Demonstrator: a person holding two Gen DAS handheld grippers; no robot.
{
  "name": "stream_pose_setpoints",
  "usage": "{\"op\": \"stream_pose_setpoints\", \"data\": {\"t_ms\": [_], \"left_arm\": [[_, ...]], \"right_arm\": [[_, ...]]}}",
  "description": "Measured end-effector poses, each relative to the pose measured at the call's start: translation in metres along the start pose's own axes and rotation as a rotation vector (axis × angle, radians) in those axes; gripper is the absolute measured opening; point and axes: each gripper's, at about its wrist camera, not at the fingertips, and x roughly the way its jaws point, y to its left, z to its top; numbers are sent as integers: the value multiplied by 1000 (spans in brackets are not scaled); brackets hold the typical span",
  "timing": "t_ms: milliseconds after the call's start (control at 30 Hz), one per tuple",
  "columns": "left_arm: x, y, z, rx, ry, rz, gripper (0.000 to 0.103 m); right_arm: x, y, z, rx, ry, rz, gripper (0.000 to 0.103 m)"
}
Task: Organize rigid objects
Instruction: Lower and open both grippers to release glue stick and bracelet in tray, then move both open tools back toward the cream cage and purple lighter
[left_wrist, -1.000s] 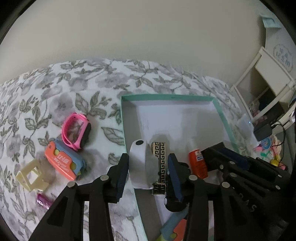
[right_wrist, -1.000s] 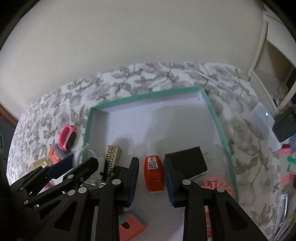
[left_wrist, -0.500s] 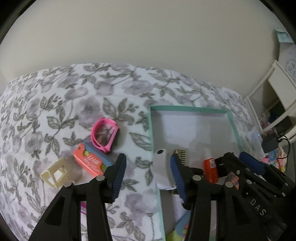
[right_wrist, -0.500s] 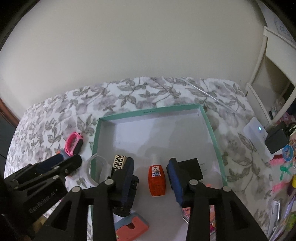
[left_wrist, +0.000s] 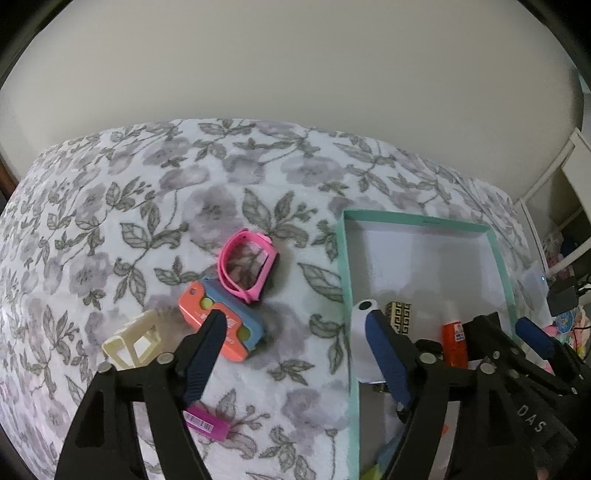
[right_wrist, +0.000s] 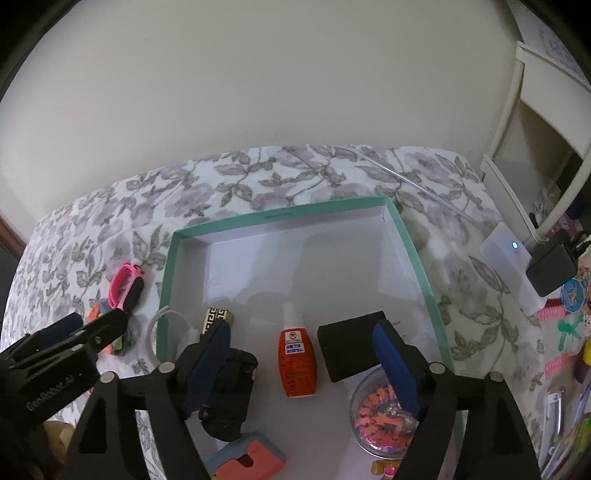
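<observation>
**Now both grippers let go over the teal box**

Well, start at the far left of the floral bedspread (left_wrist: 229, 177): a cream plastic frame (left_wrist: 135, 341), a magenta tube (left_wrist: 207, 424) low down, an orange-and-blue case (left_wrist: 221, 325) and a pink watch band (left_wrist: 245, 266) leaning on it, all lying outside the box and, I'd judge, waiting to be sorted. The left gripper (left_wrist: 295, 339) hovers over this patch, jaws opening, nothing between them but bedspread; its right finger passes in front of the white curved piece (left_wrist: 360, 343) that straddles the box's left wall.

Across to the teal box (right_wrist: 413, 236). Inside, left to right: a gold key-pattern block (right_wrist: 214, 317), a black lumpy item (right_wrist: 232, 387), the orange bottle (right_wrist: 297, 365) lying flat, a black square block (right_wrist: 347, 350) and a clear round tub of orange bits (right_wrist: 376, 406). The right gripper (right_wrist: 299, 358) is opening too, the bottle sitting between the fingers but untouched by either pad.

The smart play, to my eye: lift the right gripper straight up so neither finger clips the bottle or block. On the left, pick one loose item, probably the case, and centre the jaws squarely over it before descending, staying clear of the watch band resting against it.
</observation>
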Motion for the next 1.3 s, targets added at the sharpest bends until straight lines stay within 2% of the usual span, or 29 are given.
{"op": "stream_pose_setpoints", "data": {"t_ms": [300,333,367,433,767,1033,1167,1300], "left_arm": [[3,5,-1,-13,0,15,80],[3,5,0,-11,-2,19,82],[4,6,-1,-10,-3,23,92],[4,6,-1,-3,-18,31,101],[4,9,0,-13,-23,47,101],[5,17,1,-16,9,34,101],[-8,34,6,-28,4,7,101],[-23,66,12,-66,-1,35,101]], "right_arm": [[2,-3,0,13,-2,-8,95],[2,-2,0,12,-4,-6,97],[2,-2,0,11,-6,-4,100],[1,-2,0,10,-10,-2,102],[2,0,0,-5,-11,-8,103],[4,4,-1,-26,-3,-2,103],[-4,16,1,-48,-11,29,103],[-19,37,3,-71,-40,86,103]]}}
